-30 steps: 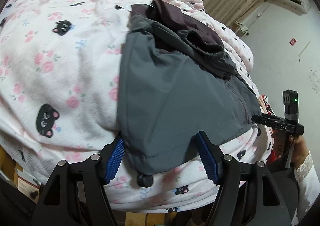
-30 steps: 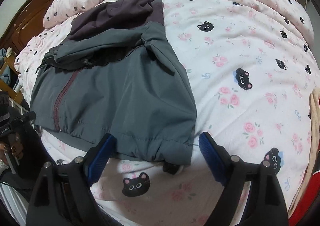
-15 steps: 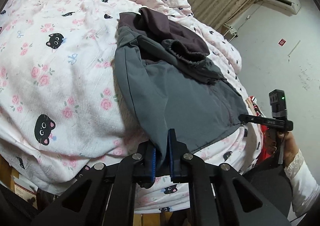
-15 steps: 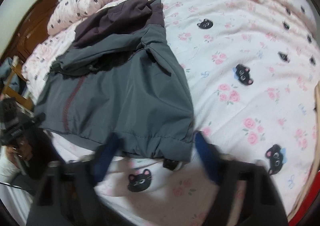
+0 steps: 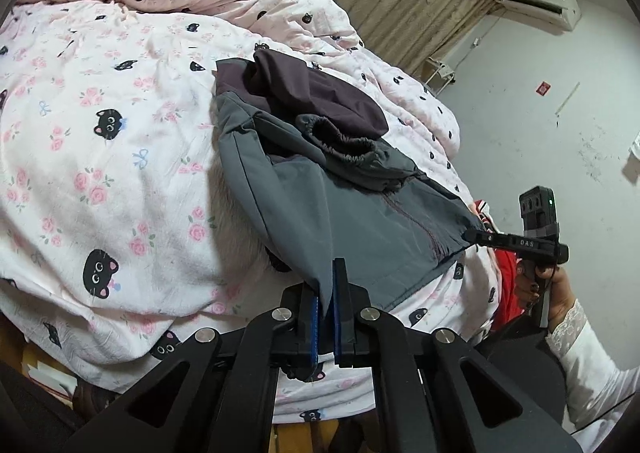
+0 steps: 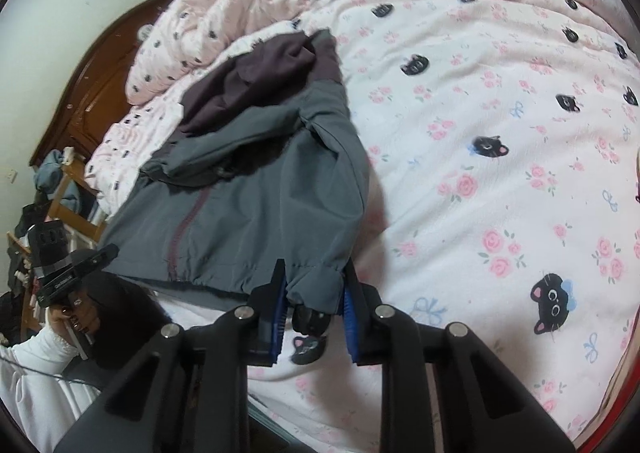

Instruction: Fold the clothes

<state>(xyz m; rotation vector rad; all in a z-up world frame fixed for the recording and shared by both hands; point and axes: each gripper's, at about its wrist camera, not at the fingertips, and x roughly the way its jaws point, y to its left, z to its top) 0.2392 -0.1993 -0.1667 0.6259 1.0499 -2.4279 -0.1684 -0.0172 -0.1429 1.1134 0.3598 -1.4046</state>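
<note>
1. Jacket [image 5: 320, 209], grey with a dark maroon hood, lies on the cat-print duvet [image 5: 100, 141]; hood end far from both grippers, hem nearest them.
2. Left gripper [image 5: 327, 295]: jaws together, clamped on one hem corner, cloth pulled up in a ridge.
3. Right gripper [image 6: 316, 293]: jaws closing, the other hem corner bunched between the blue pads [image 6: 280, 309]; whether they press on it yet, cannot tell.
4. Long axis runs from the held hem away to the hood, zipper [image 6: 182, 229] along it. Both hands sit at the hem, one per corner, neither nearer. Judged: next fold carries hem toward hood.
5. Containers: none in view.
</note>
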